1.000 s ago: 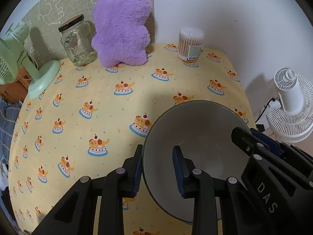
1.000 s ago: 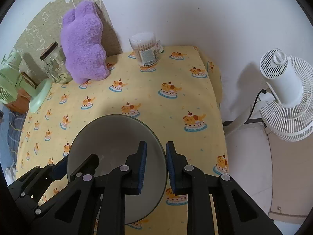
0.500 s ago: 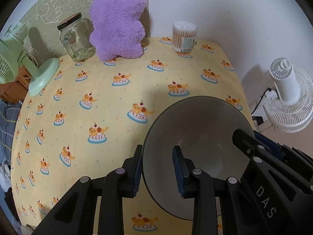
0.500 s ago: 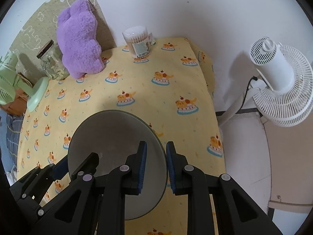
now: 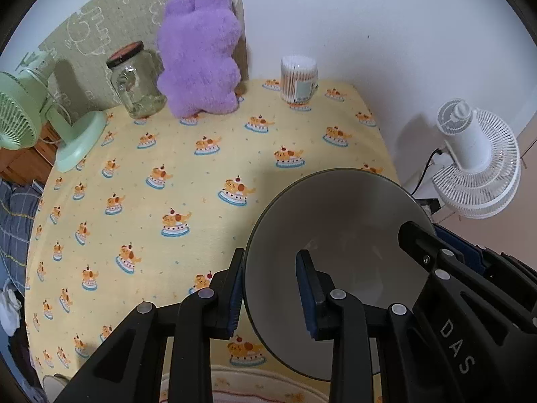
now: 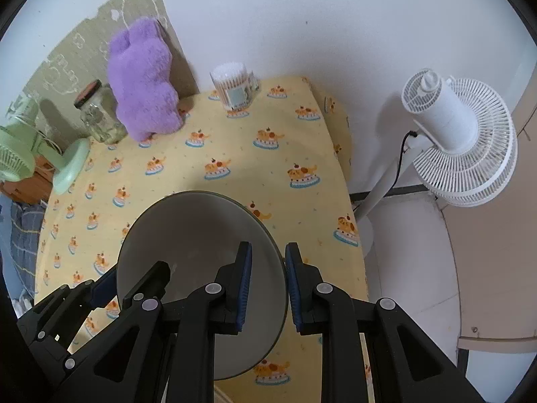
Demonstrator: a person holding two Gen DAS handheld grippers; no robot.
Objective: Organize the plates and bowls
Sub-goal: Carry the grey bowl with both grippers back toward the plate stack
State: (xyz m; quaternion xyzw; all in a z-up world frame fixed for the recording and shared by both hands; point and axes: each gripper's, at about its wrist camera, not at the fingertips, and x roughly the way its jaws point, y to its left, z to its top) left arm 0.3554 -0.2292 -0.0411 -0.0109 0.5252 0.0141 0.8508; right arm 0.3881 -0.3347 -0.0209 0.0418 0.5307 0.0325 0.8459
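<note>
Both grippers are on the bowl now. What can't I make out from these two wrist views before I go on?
- Underside of the bowl: hidden in both views by its own wall.
- Pale dish at the bottom edge, left wrist view: cut off, type unclear.
- Jar contents: too small, glare.
- Left gripper and right gripper: bodies cut off; hands unseen.

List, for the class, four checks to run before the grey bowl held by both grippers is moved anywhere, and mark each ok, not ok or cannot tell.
1. Left gripper clamps the grey bowl rim, one finger inside, one outside: ok.
2. Right gripper clamps the opposite rim the same way: ok.
3. Bowl empty, nothing to spill: ok.
4. Bowl clear of the yellow tablecloth: cannot tell.
5. Cotton swab tub, glass jar and purple plush toy stand well away from the bowl: ok.
</note>
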